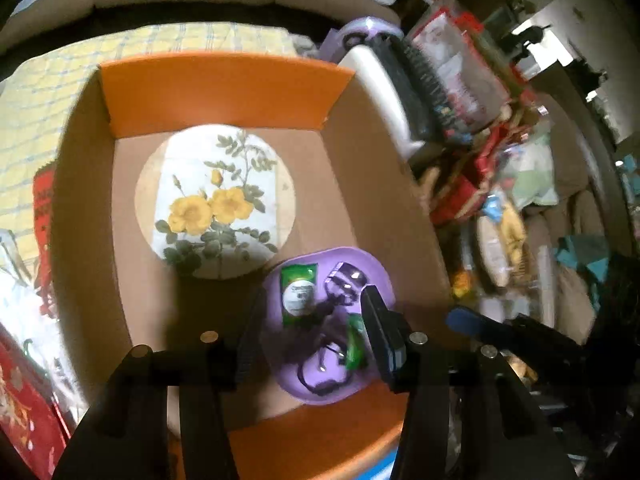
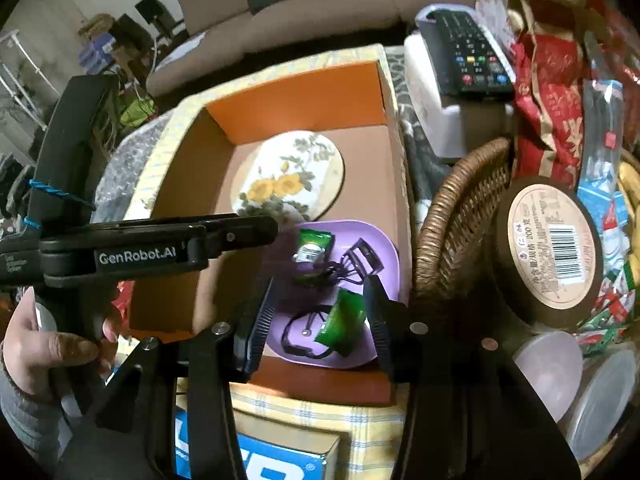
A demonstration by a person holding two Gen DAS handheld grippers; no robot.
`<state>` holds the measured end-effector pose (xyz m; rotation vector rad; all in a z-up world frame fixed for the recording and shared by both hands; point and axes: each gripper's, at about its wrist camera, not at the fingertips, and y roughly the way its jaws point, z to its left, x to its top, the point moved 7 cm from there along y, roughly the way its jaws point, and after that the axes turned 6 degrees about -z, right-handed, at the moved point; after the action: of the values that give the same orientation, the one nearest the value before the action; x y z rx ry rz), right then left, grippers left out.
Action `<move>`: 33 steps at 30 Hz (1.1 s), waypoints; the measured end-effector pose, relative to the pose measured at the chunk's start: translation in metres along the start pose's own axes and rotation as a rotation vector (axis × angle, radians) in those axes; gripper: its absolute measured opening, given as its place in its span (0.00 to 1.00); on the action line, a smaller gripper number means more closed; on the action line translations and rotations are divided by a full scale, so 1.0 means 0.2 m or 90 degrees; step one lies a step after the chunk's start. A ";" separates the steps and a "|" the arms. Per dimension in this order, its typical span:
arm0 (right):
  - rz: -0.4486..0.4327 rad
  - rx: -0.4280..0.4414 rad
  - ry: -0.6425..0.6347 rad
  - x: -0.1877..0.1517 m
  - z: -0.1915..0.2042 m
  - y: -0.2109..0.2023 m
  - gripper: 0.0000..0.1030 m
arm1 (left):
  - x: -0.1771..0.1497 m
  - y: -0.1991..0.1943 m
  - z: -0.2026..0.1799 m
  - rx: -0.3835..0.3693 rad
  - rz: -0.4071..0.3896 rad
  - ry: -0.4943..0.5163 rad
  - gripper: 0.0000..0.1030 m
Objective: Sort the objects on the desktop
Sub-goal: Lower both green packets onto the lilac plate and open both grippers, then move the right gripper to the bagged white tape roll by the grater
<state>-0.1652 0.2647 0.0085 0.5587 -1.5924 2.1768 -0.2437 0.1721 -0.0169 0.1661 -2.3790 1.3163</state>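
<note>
Both tilted steeply down over the cardboard box: left gripper and right gripper, jaws parted, nothing clamped. Left hand wrapped around its handle.

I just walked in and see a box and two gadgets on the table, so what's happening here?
A person is sorting small things with a handheld gripper in each hand. Both the left gripper and the right gripper hang open over a purple dish lying in a cardboard box. The dish holds green packets and a dark cable; neither gripper holds anything. A round floral mat lies beside the dish.
</note>
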 end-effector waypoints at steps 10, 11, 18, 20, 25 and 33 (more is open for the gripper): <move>-0.035 0.018 -0.061 0.04 0.29 -0.20 0.47 | -0.13 -0.69 0.19 0.025 -0.115 0.043 0.76; -0.038 0.024 -0.071 0.04 0.35 -0.22 0.48 | -0.15 -0.74 0.24 0.041 -0.124 0.043 0.76; -0.035 0.075 -0.139 0.01 0.80 -0.21 0.48 | -0.39 -1.06 0.74 0.133 -0.148 -0.013 0.81; -0.028 0.089 -0.157 -0.01 0.95 -0.17 0.48 | -0.44 -1.10 0.86 0.153 -0.147 -0.026 0.85; -0.003 0.114 -0.184 -0.05 1.26 0.00 0.59 | -0.55 -1.15 1.06 0.174 -0.150 -0.052 0.92; 0.061 0.103 -0.180 -0.09 1.46 0.40 0.69 | -0.71 -1.04 1.25 0.164 -0.135 -0.114 1.00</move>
<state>-0.1657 -0.0396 0.0150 0.8921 -1.6168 2.3996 -0.1274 -0.1640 -0.0291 0.6171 -2.2475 1.5526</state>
